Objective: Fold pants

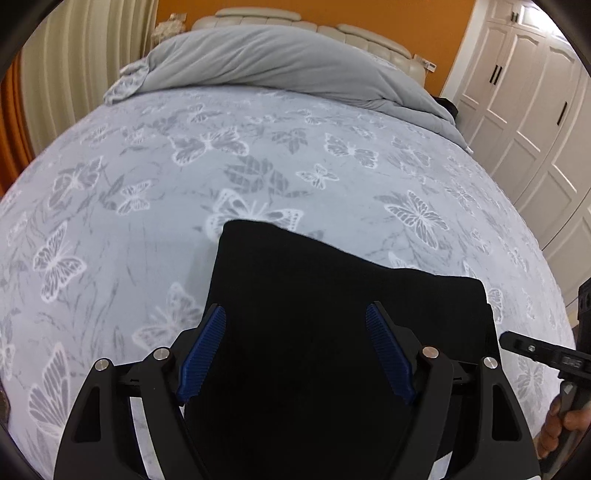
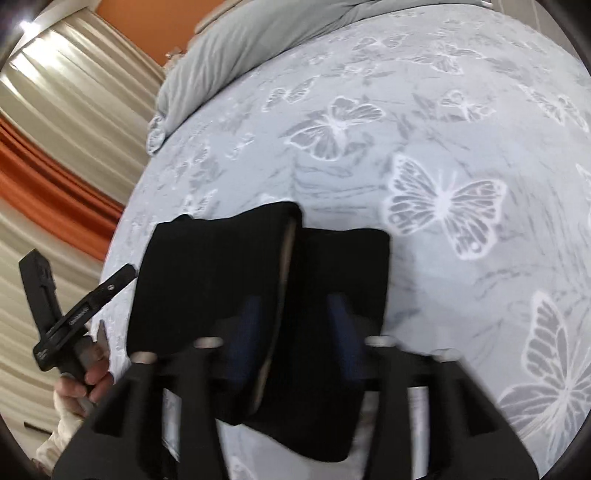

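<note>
We lost the pants' (image 1: 332, 332) near end below the left view's bottom edge | right gripper (image 2: 295, 332) was blurred, its blue pads (image 2: 247, 332) smeared against the black cloth | we could not tell whether it gripped the fold | headboard (image 1: 295, 22) was cut off at the top

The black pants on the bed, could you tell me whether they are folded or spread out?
Folded: the black pants lie as a compact stack on the butterfly bedsheet, layered edges showing.

bed (image 1: 147, 221) (butterfly sheet) carries folded black pants (image 1: 332, 314) and a grey duvet (image 1: 277, 59).
</note>
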### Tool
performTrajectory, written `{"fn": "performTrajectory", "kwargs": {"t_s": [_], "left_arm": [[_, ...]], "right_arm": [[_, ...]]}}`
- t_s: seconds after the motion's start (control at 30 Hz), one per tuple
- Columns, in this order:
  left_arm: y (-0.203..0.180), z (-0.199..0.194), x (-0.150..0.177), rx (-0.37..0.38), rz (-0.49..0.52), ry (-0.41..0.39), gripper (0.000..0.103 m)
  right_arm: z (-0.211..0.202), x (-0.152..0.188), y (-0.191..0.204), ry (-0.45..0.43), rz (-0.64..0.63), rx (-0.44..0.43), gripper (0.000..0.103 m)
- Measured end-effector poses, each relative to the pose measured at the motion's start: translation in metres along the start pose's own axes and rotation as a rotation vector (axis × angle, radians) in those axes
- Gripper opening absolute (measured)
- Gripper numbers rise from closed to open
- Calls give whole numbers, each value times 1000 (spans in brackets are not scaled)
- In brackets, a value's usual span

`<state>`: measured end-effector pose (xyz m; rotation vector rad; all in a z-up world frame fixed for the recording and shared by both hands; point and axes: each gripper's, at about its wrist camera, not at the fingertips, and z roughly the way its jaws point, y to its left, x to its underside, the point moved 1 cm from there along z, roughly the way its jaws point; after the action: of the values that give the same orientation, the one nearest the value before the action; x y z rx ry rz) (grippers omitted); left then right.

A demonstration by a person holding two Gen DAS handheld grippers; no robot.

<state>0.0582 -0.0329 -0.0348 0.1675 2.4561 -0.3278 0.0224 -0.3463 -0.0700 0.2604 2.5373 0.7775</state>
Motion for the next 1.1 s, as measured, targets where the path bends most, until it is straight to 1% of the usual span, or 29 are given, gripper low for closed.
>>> {"fn": "performTrajectory", "kwargs": {"t_s": [0.07, 0.13, 0.2, 0.23, 0.27, 0.33, 0.4, 0.43, 0.47, 0.5, 0.53, 0.57, 0.6, 0.63, 0.67, 0.7, 0.73, 0.8, 0.83, 0.87, 0.9, 0.97, 1.03, 1.07, 1.1], "left_arm": [[-2, 0, 1, -6, 10, -6, 76], [-3, 2, 2, -5, 12, 5, 76], [-3, 4, 3, 2, 8, 17, 76], [-3, 4, 2, 6, 9, 20, 76], [-4, 4, 3, 7, 10, 20, 76], [-5, 2, 2, 8, 15, 13, 76], [-5, -2, 2, 14, 17, 4, 76], [-4, -4, 1, 19, 14, -1, 76], [-3, -6, 1, 24, 12, -6, 76], [-3, -8, 0, 27, 9, -10, 76], [-2, -10, -1, 31, 5, -15, 77], [-1, -11, -1, 34, 3, -18, 79], [-1, -10, -1, 30, 4, -17, 80], [-1, -8, 0, 25, 5, -11, 80], [-1, -6, 0, 17, 9, 2, 80], [-1, -2, 1, 9, 10, 20, 80], [-1, 3, 3, 1, 5, 45, 80], [5, 7, 4, 8, -22, 73, 80], [8, 8, 5, 10, -34, 80, 80], [12, 8, 6, 13, -49, 87, 82], [17, 10, 7, 23, -66, 100, 83], [25, 14, 11, 36, -94, 127, 84], [37, 22, 17, 60, -137, 176, 85], [42, 28, 20, 81, -167, 206, 86], [49, 33, 24, 116, -204, 235, 87]], "right_arm": [[16, 5, 2, 65, 13, -49, 55], [35, 11, 5, 108, 18, -67, 56], [38, 13, 12, 72, -4, -47, 57], [39, 12, 17, 57, -23, -33, 41], [36, 12, 26, 36, -59, -21, 20], [22, 8, 43, -15, -108, -51, 16], [-2, 6, 58, -75, -165, -46, 15], [-15, 7, 63, -104, -186, -33, 15], [-23, 7, 62, -114, -200, -17, 15], [-29, 8, 58, -121, -204, 8, 15], [-31, 9, 51, -125, -203, 53, 16], [-23, 11, 39, -87, -210, 129, 19], [-14, 12, 30, -49, -211, 175, 20], [-3, 15, 15, -6, -187, 227, 25], [9, 19, 0, 28, -144, 227, 30], [8, 18, -7, 12, -105, 178, 31], [2, 15, -9, 7, -75, 150, 34], [-17, 7, -7, -42, -58, 161, 60], [-25, 5, -6, -88, -59, 175, 86], [-32, 2, -6, -124, -62, 192, 93], [-31, 1, -7, -121, -61, 194, 93], [-20, -2, -9, -80, -39, 153, 92], [0, 1, -15, -4, -17, 141, 92], [17, 4, -19, 57, 3, 154, 92], [25, 7, -20, 93, 27, 163, 92]]}}
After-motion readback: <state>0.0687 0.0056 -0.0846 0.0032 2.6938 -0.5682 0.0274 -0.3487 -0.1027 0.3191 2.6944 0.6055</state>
